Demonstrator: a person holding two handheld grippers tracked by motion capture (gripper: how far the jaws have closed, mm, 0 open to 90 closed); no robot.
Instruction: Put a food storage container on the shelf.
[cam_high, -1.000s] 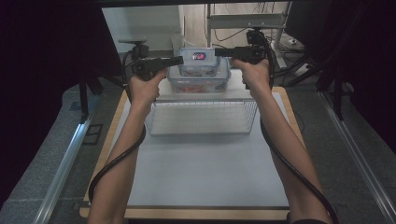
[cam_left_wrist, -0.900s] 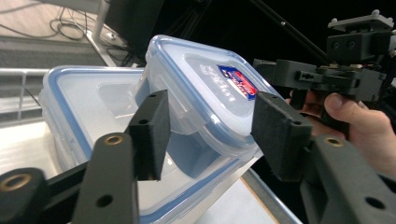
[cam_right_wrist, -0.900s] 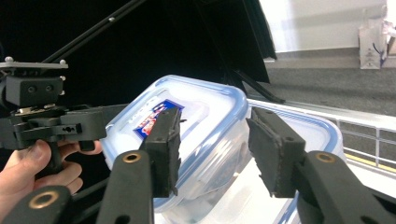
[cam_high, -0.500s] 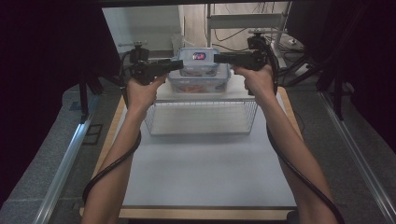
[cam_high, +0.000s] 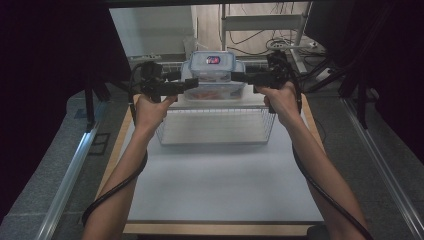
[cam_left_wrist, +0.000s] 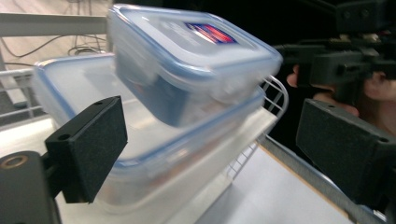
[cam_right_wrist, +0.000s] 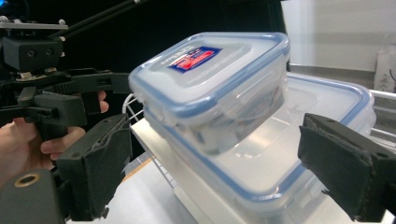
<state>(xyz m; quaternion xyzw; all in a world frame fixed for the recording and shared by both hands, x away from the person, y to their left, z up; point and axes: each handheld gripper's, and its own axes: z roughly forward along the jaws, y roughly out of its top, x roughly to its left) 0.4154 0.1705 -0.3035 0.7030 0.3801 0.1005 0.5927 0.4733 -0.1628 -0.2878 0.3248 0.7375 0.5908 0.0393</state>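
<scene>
White table, stacked containers between both tongs

Two lidded plastic containers: small one atop large one. One wire basket. Two grippers: left gripper, right gripper.

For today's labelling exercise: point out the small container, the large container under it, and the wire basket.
small container (cam_right_wrist: 205, 70), right gripper view, on its lid beside the label.
large container (cam_right_wrist: 317, 105), right gripper view, on the bare part of its lid.
wire basket (cam_high: 215, 136), high view, on its near wire wall.
</scene>
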